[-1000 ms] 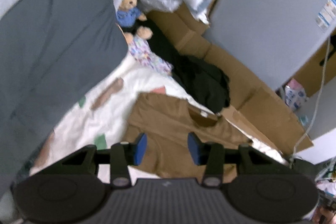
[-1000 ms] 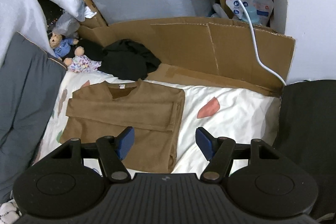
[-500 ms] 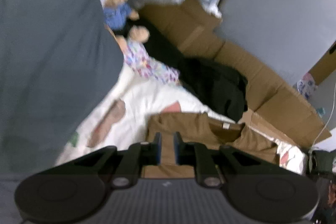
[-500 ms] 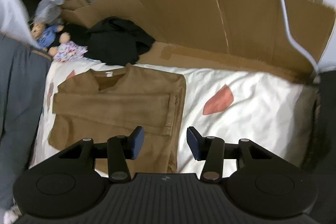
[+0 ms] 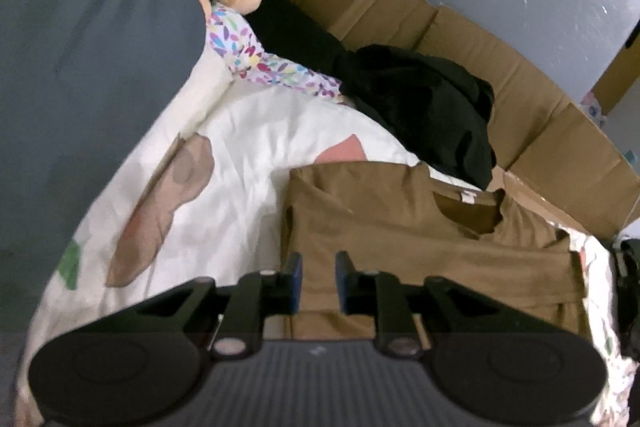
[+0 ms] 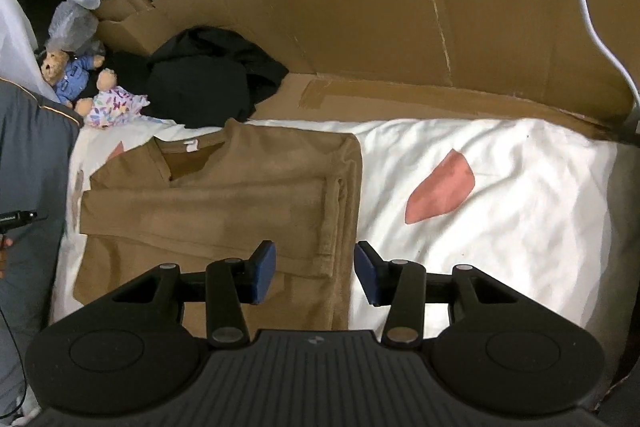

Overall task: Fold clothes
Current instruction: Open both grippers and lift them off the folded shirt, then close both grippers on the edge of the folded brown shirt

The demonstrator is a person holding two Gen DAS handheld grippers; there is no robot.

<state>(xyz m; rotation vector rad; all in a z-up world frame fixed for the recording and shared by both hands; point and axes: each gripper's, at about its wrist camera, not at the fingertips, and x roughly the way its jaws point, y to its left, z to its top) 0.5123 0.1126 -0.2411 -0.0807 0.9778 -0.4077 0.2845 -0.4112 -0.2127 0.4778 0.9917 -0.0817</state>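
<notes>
A brown long-sleeved shirt lies flat on the white patterned sheet, sleeves folded across its body, collar toward the cardboard. It also shows in the left wrist view. My left gripper hovers over the shirt's left edge with its jaws narrowly apart and nothing between them. My right gripper is open, straddling the shirt's folded right edge near the hem, holding nothing.
A black garment lies crumpled behind the shirt's collar. Two teddy bears sit at the back left. Cardboard walls rise behind the bed. A grey cushion borders the left side. A white cable hangs at right.
Both grippers moved down and closer to the shirt. The left jaws narrowed from wide open a second ago, then parted slightly. The right jaws narrowed somewhat. The shirt has not moved.
</notes>
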